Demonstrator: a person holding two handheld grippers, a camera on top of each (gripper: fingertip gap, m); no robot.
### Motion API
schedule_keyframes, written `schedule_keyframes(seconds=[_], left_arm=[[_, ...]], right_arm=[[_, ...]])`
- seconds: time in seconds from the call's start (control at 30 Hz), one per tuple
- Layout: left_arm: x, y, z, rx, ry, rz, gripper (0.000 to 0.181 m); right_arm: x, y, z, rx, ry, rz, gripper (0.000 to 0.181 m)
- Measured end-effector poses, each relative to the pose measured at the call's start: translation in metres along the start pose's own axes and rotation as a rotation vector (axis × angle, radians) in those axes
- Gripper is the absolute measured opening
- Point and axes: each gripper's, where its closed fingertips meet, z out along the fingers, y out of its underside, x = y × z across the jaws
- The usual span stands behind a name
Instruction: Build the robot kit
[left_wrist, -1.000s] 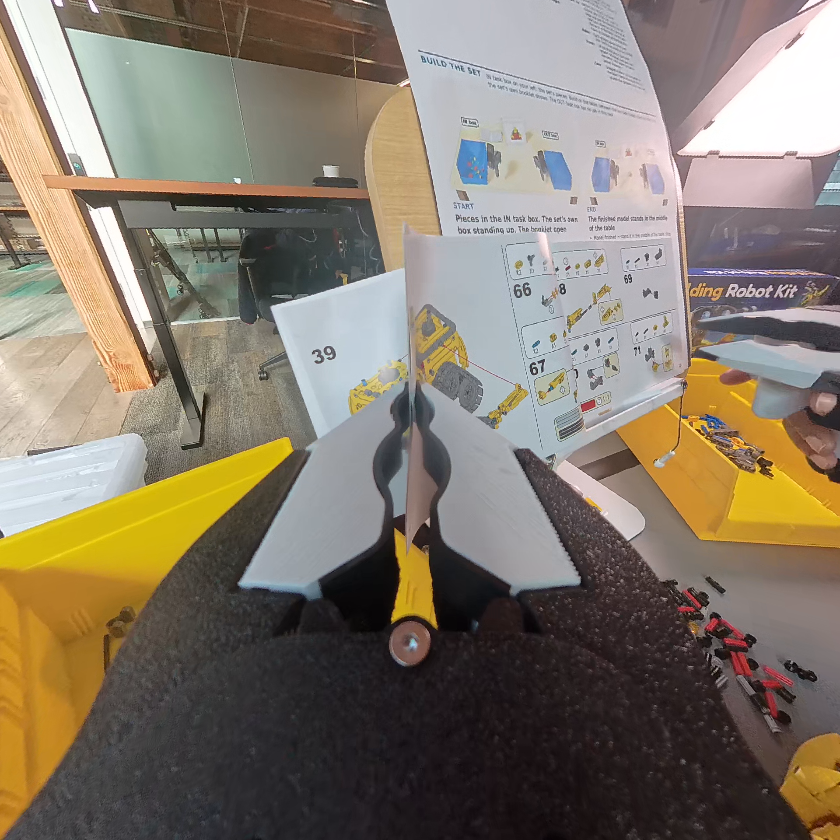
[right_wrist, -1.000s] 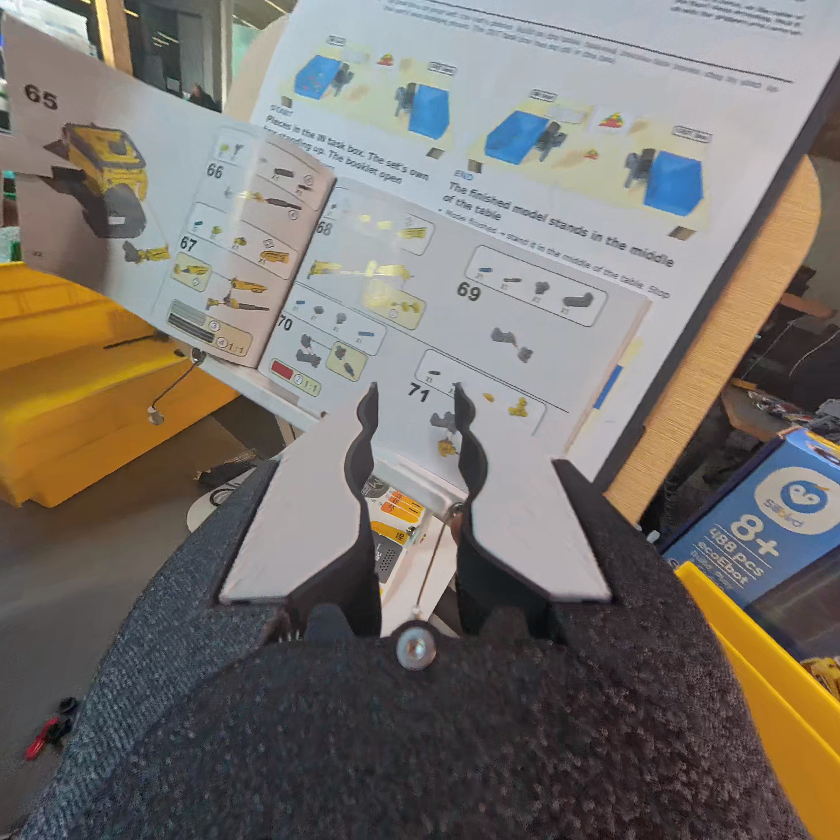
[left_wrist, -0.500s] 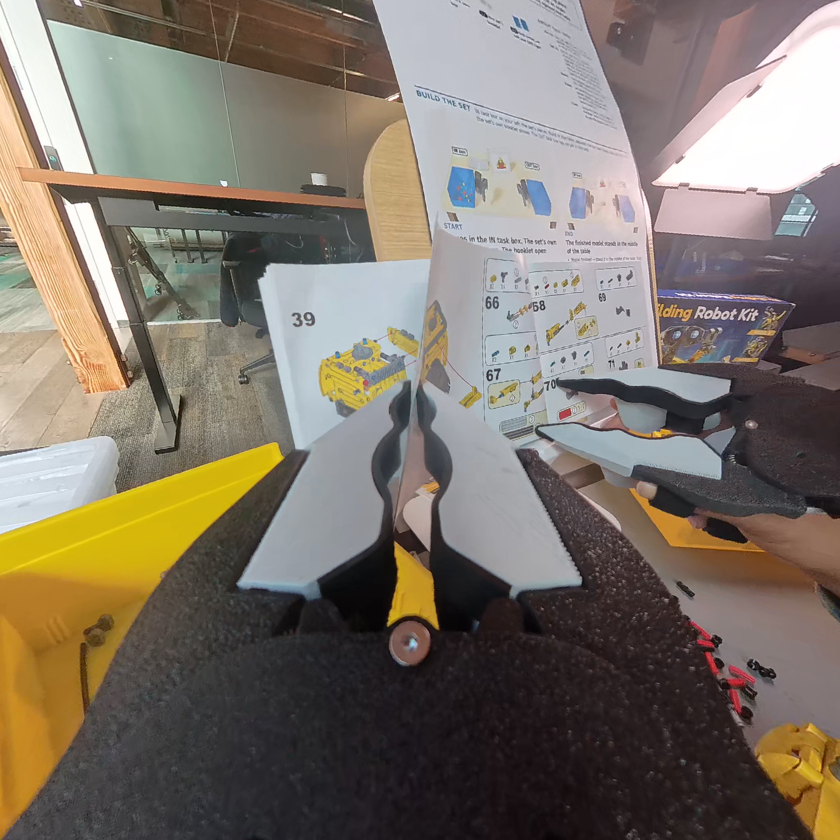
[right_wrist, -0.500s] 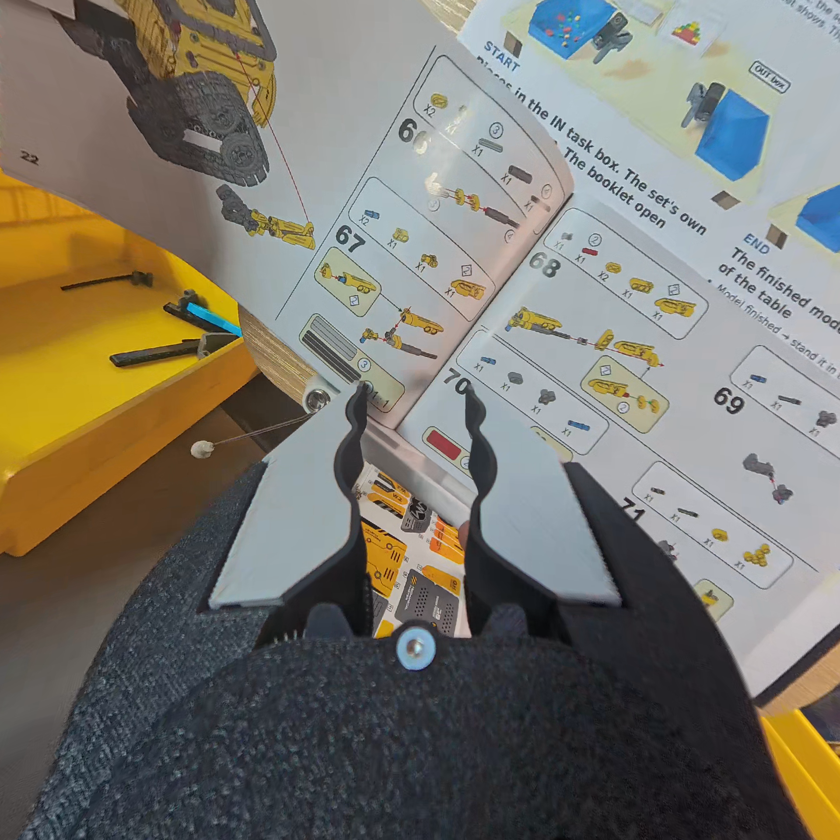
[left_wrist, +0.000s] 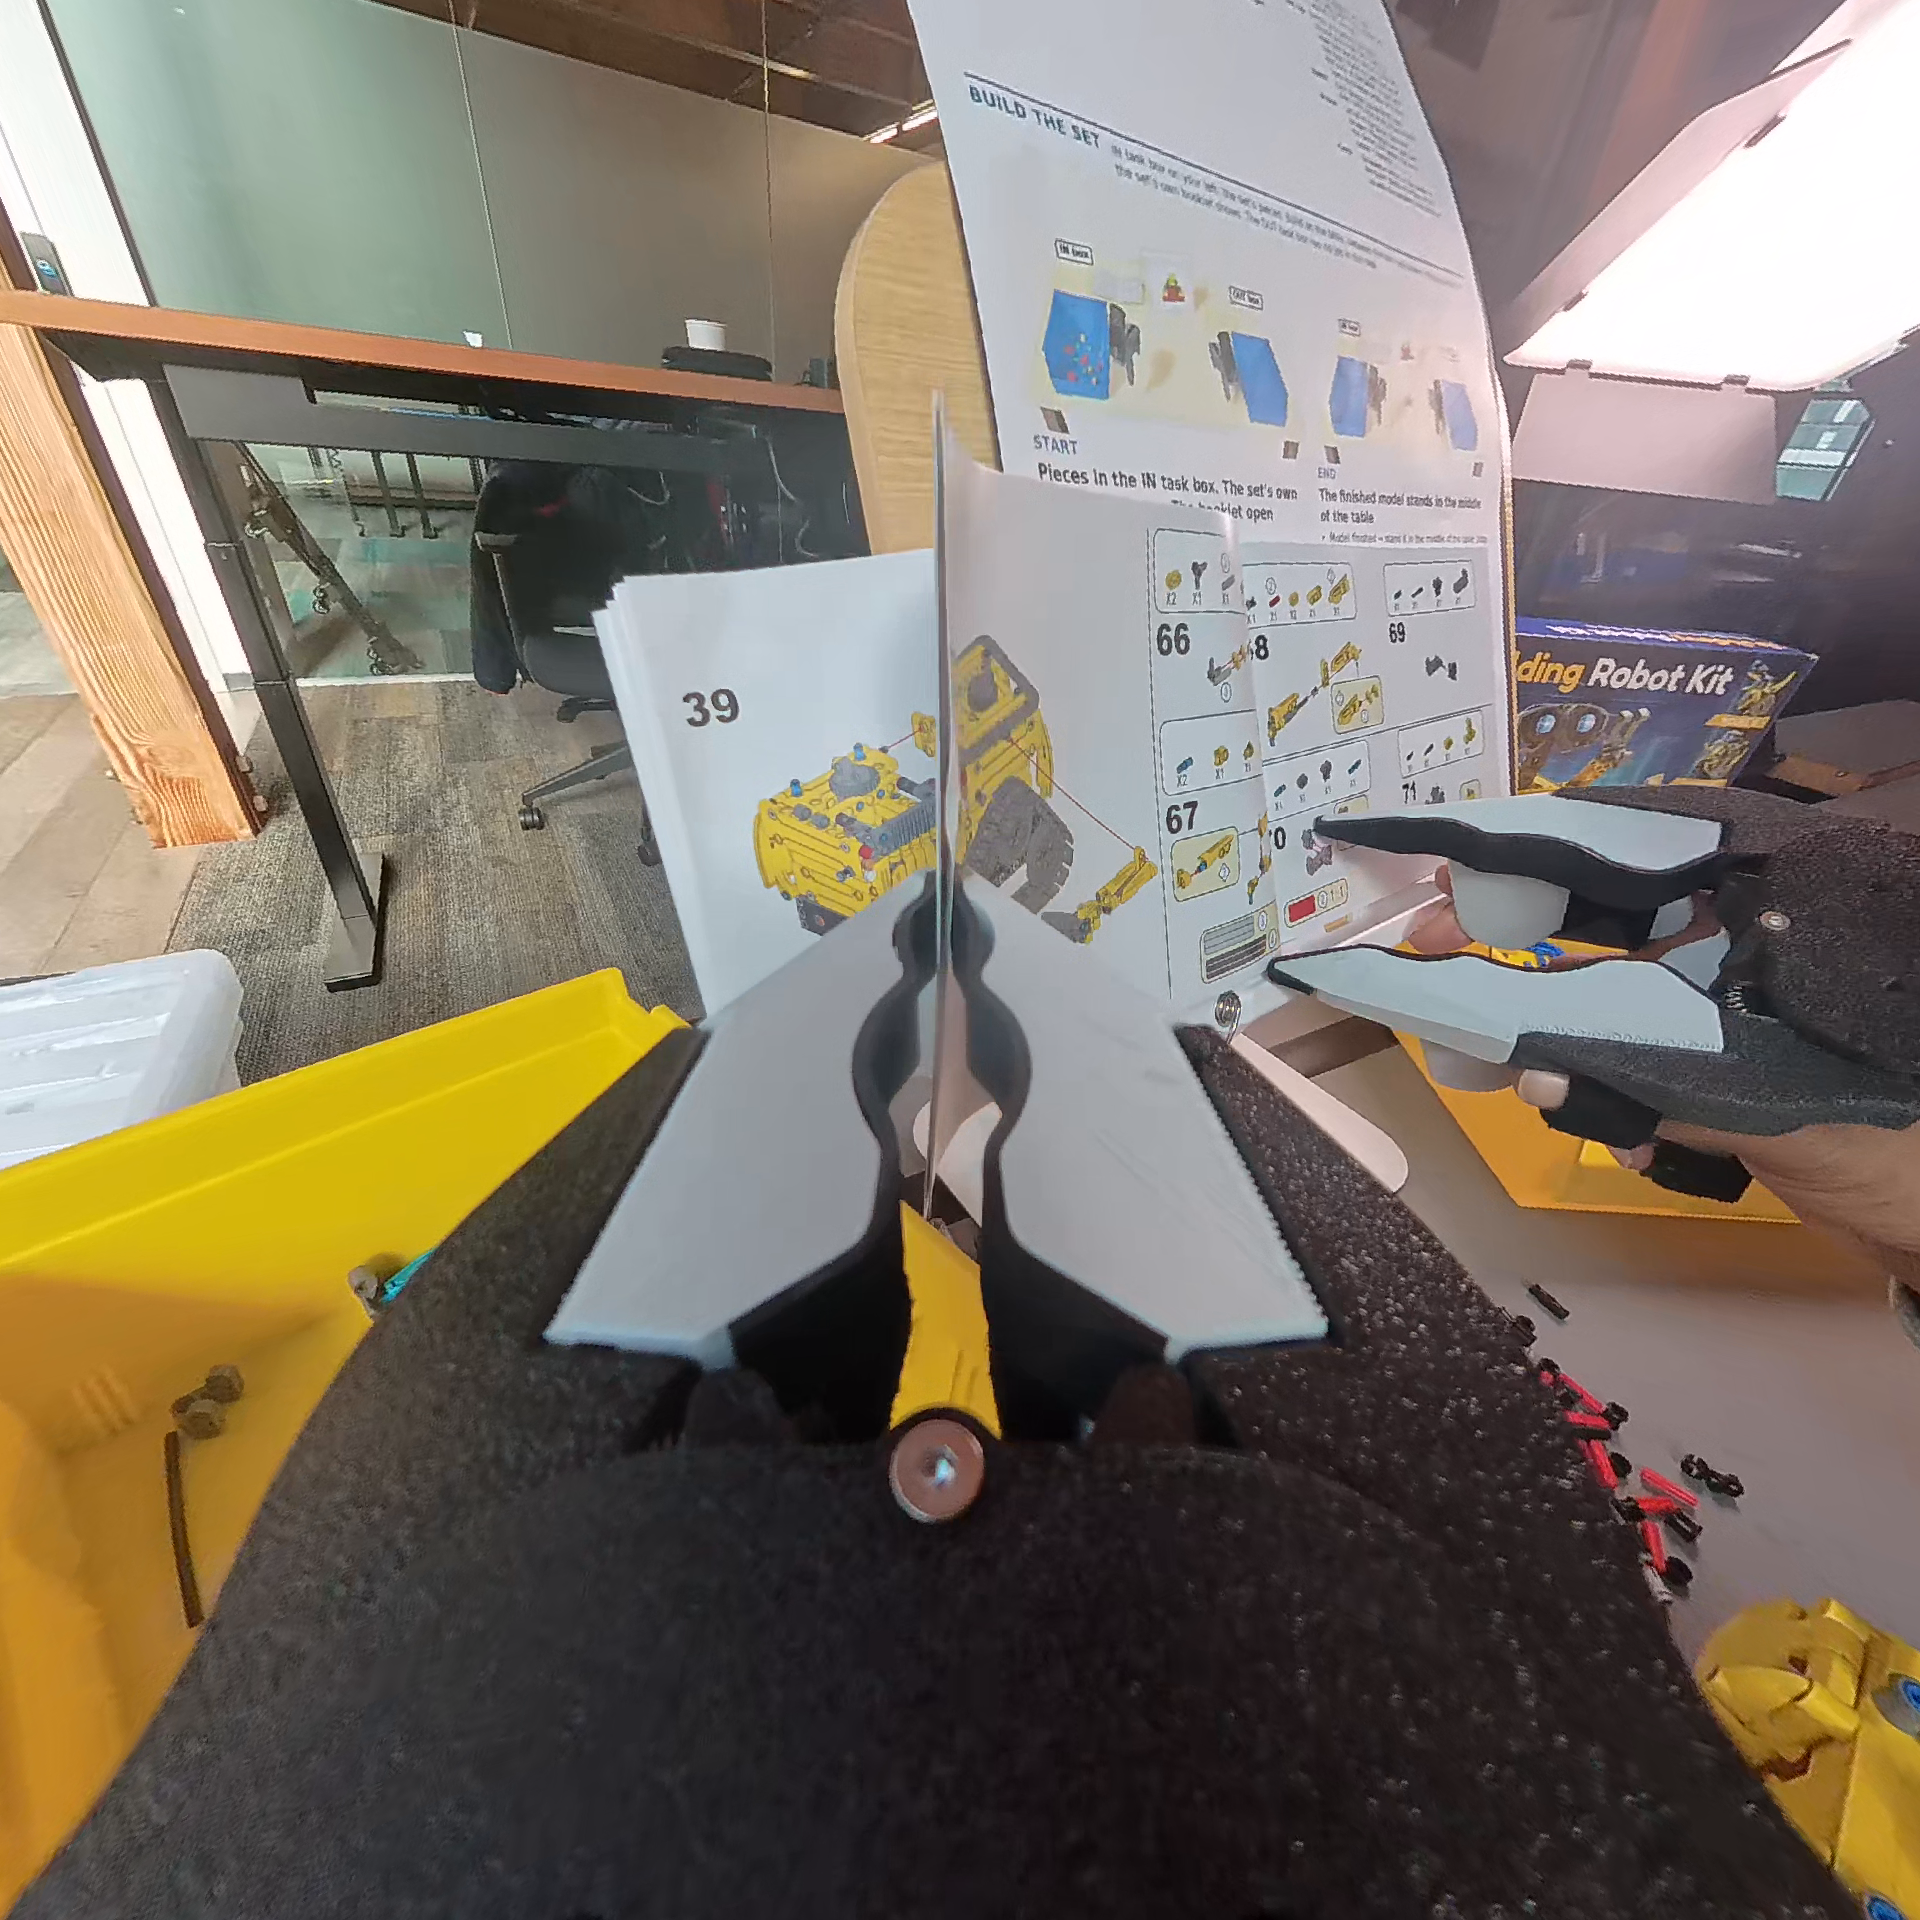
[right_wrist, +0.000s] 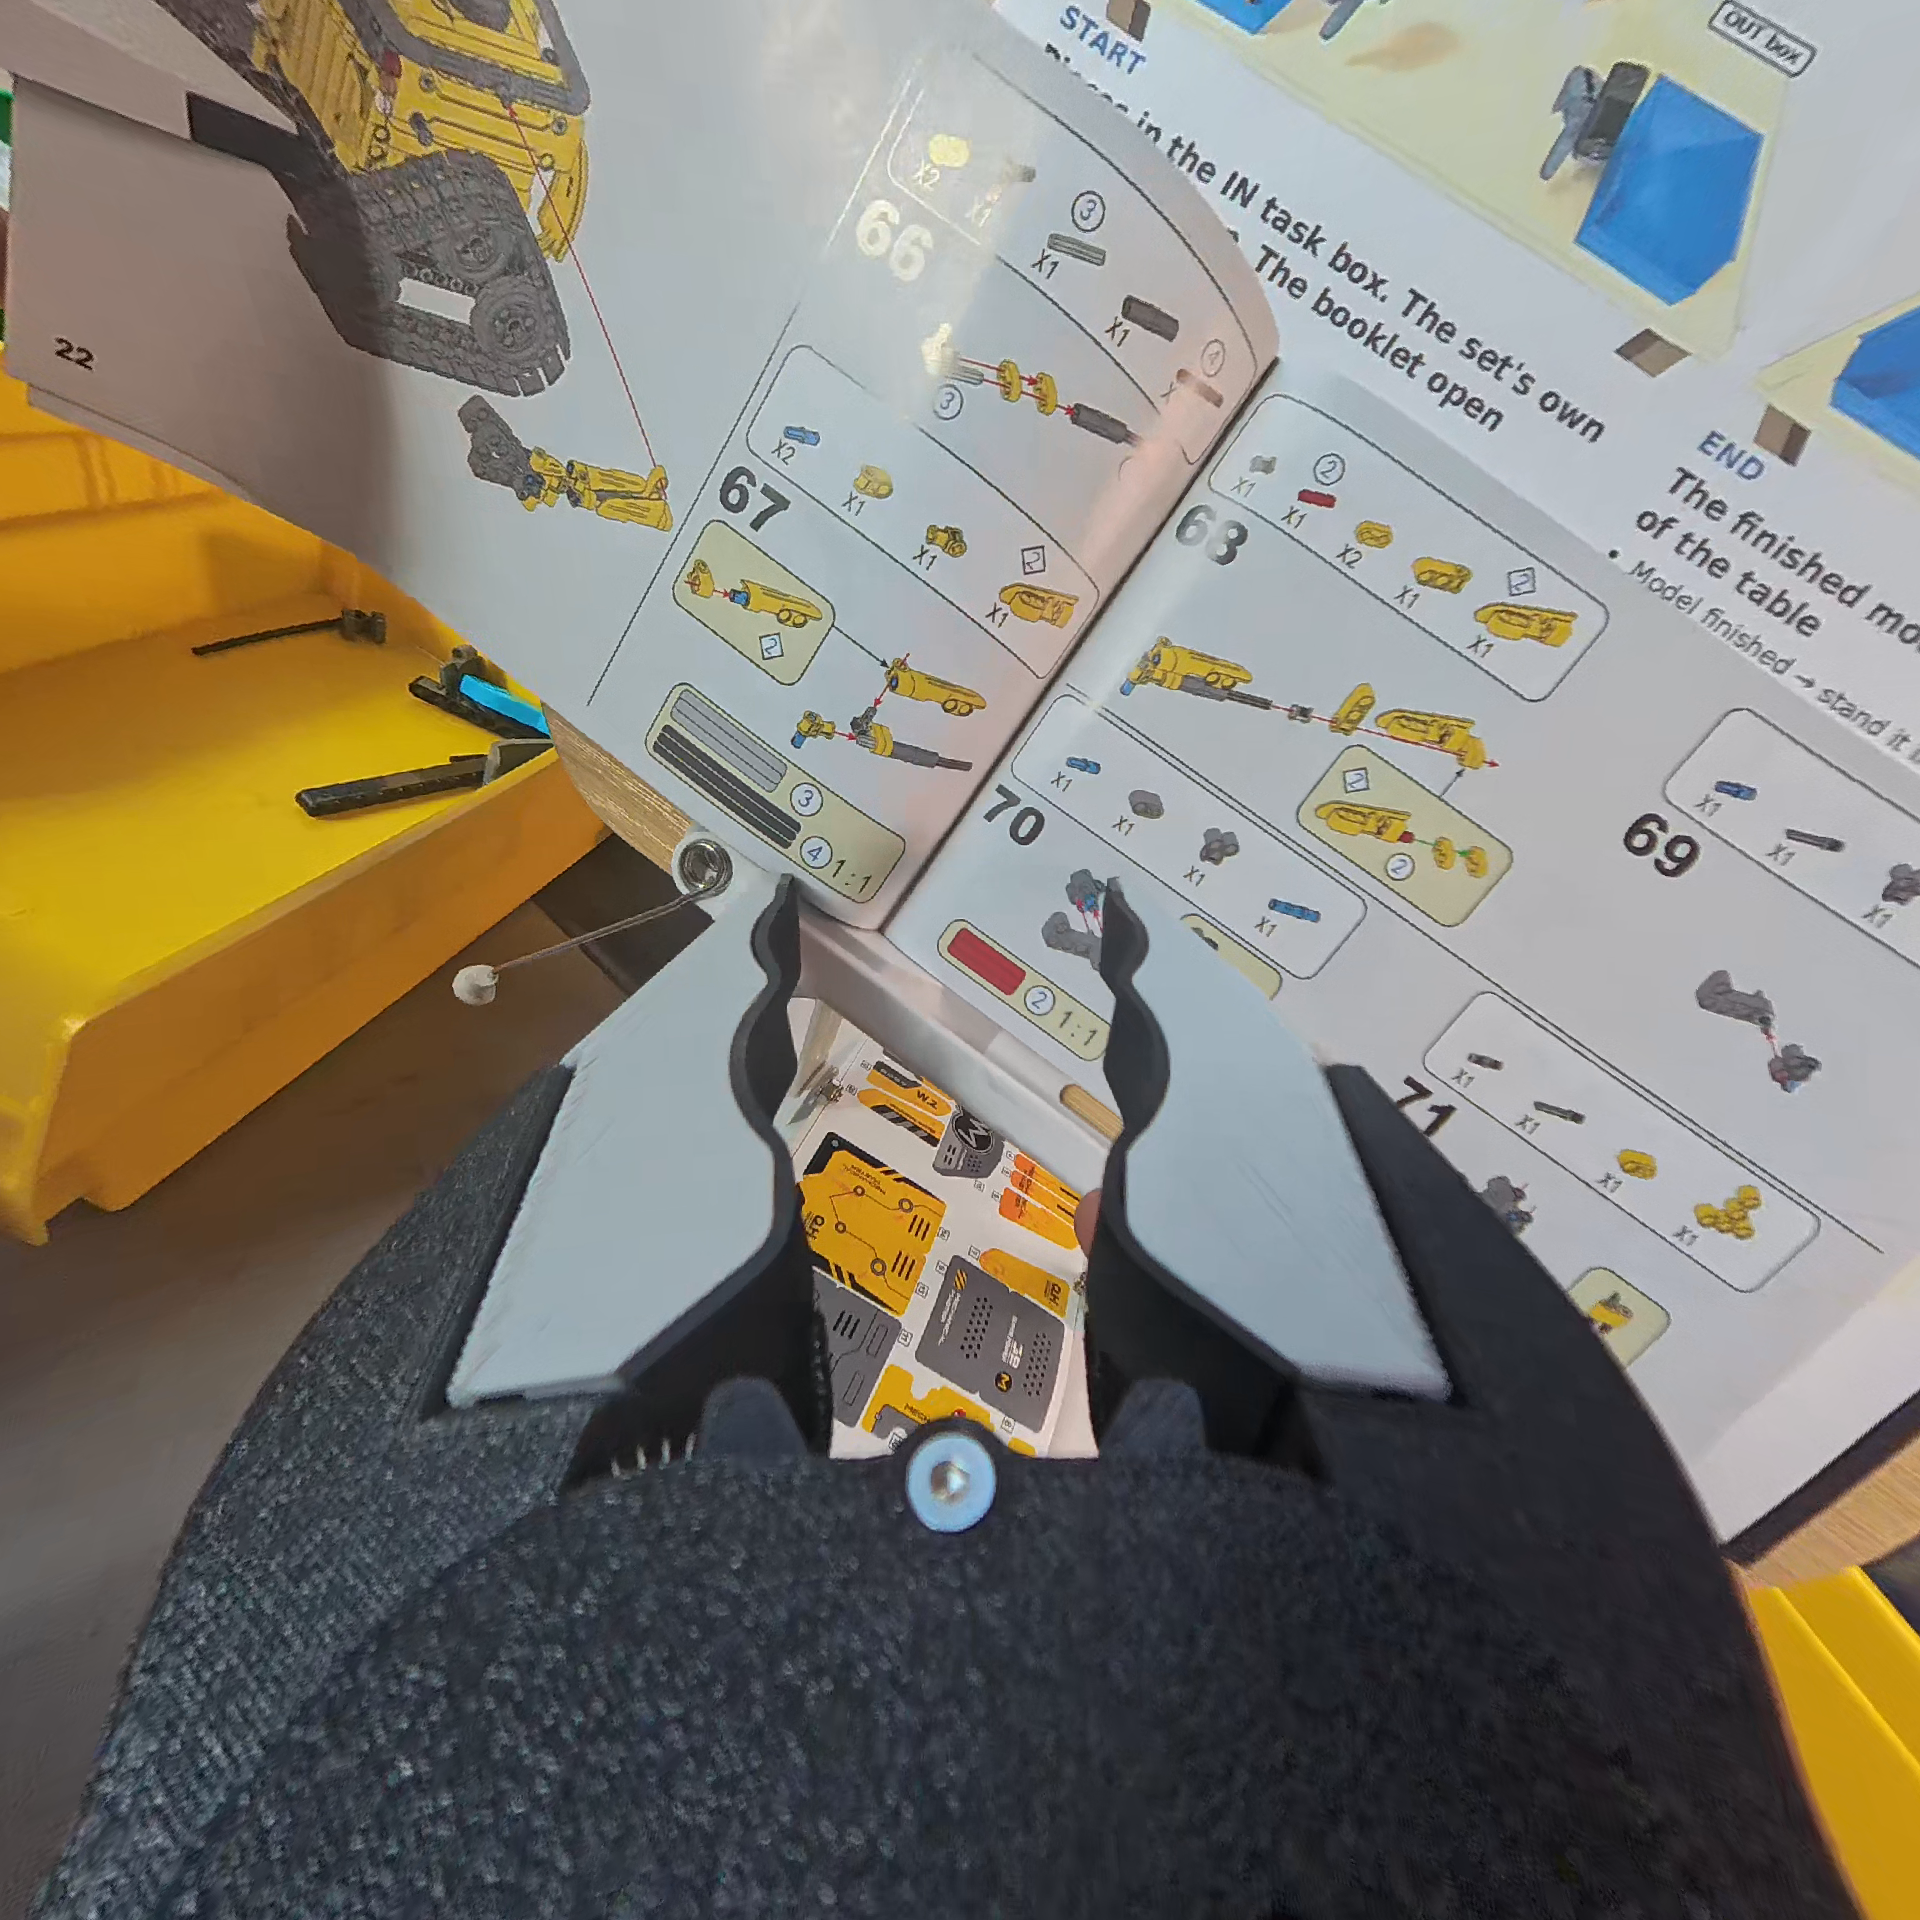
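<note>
A single page (left_wrist: 940, 665) of the booklet (right_wrist: 1299, 665) is pinched edge-on and upright in the closed left gripper (left_wrist: 940, 914), while the bottom edge by the spine is faced, just ahead, by the right gripper (right_wrist: 945, 904), spread wide and empty.

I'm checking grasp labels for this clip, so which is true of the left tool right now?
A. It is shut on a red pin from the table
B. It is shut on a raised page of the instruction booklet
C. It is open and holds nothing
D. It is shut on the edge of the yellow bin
B: the left tool has its tips closed on a thin page of the booklet, which stands edge-on between them.
</note>
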Motion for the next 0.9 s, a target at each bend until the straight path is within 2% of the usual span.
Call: schedule_keyframes(seconds=[0.2, 0.4, 0.63, 0.9], left_arm=[[0.002, -0.003, -0.001, 0.015, 0.012, -0.003, 0.001], [0.011, 0.003, 0.002, -0.011, 0.070, -0.005, 0.015], [0.008, 0.011, 0.006, -0.046, 0.021, 0.039, 0.001], [0.006, 0.013, 0.007, -0.048, 0.024, 0.029, 0.007]], right_arm=[[0.001, -0.001, 0.003, -0.015, 0.051, -0.031, 0.060], [0.001, 0.000, 0.003, -0.004, 0.046, 0.009, 0.060], [0.001, 0.001, 0.002, 0.004, 0.041, 0.022, 0.061], [0.002, 0.003, 0.001, 0.028, 0.032, 0.056, 0.060]])
